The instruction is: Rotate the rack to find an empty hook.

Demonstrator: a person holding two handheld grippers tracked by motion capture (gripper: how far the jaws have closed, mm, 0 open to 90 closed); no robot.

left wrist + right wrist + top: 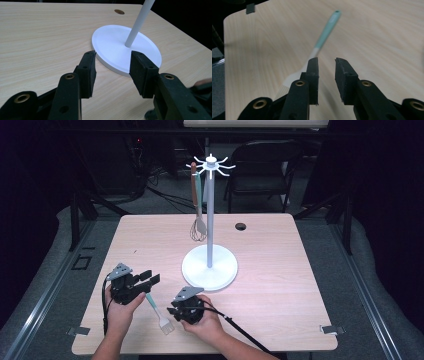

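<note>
One teal-handled basting brush [159, 312] with pale bristles lies flat on our light wooden surface [280, 270], handle pointing away from us. Our left tongs [148, 281] and right tongs [175, 312] flank it, both parted and empty.

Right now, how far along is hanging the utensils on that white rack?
Partly done: a whisk and a brown-handled utensil already hang from the white rack. In hand: the right gripper, jaws apart with nothing between them, is beside the teal-handled brush, which lies flat on the table. The left gripper is open, facing the rack's base. Left: gripping the brush and hanging it on a hook.
</note>
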